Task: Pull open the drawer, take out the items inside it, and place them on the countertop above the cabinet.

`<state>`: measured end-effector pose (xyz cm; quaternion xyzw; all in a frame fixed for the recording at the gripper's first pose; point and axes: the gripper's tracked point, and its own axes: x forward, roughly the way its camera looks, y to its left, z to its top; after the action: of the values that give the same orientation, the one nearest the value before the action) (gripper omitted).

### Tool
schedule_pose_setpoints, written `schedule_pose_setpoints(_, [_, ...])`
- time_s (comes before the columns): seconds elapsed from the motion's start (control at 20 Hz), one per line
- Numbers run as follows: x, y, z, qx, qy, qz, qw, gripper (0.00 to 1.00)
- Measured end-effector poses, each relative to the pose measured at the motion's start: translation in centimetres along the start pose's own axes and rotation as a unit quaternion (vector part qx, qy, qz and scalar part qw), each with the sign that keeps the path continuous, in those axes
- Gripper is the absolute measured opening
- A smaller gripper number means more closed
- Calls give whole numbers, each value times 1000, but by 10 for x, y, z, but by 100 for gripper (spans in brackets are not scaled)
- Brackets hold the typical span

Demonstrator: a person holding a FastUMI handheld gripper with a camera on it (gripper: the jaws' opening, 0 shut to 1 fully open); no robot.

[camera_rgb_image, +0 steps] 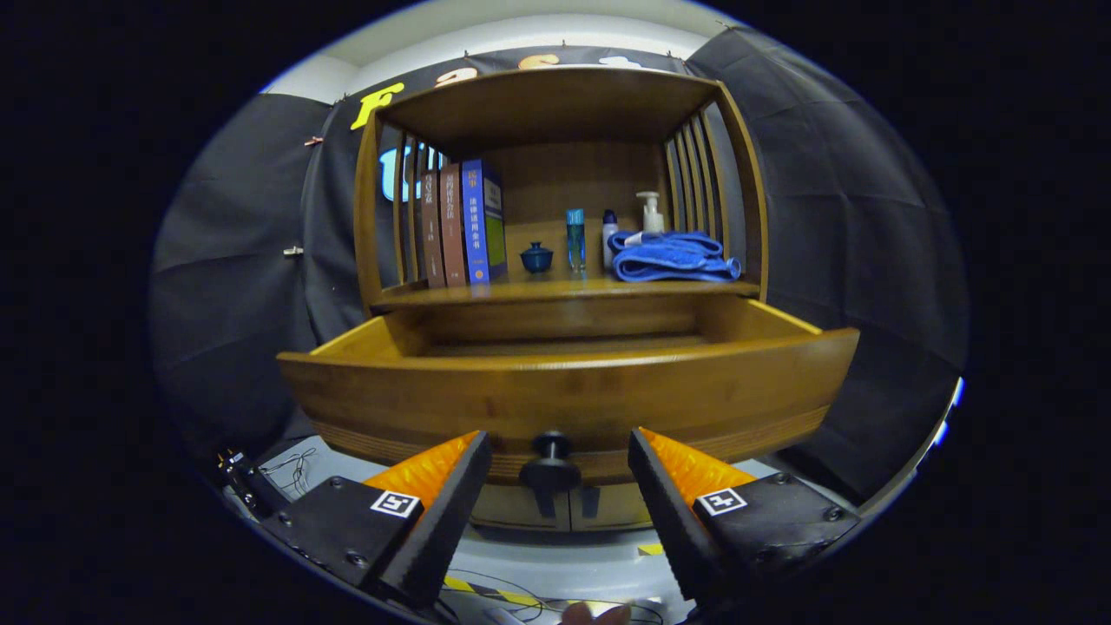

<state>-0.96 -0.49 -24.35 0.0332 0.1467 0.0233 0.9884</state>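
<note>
The wooden drawer (pixel 564 395) stands pulled out from the cabinet, its front panel just ahead of my fingers. Its dark round knob (pixel 550 460) sits between my fingertips, with a gap on each side. My gripper (pixel 555 456) is open and holds nothing. The drawer's inside is mostly hidden behind its front panel; I see no item in the part that shows. Above the drawer lies the countertop shelf (pixel 564 291) with three upright books (pixel 460 226), a small blue lidded cup (pixel 536 257), a blue bottle (pixel 575 239), a pump bottle (pixel 649 213) and a folded blue towel (pixel 673 258).
Slatted wooden side walls and a top board enclose the shelf. Two lower cabinet doors (pixel 564 508) show under the drawer. Cables and yellow-black tape (pixel 486 592) lie on the pale floor below. Black cloth walls surround the cabinet.
</note>
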Motion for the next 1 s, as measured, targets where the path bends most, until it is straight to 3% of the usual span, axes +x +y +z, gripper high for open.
schedule_pose_setpoints(0.25, [3,2,92,25,-33,27,999,100])
schedule_pose_setpoints(0.35, [17,-2,108,22,14,31,999,100])
schedule_pose_setpoints(0.45, [41,-1,98,-8,109,40,993,99])
schedule_pose_setpoints(0.6, [82,13,82,-8,209,73,975,100])
schedule_pose_setpoints(0.7, [103,3,67,-11,267,57,962,100])
schedule_pose_setpoints(1.0, [142,-7,-9,-22,442,29,896,99])
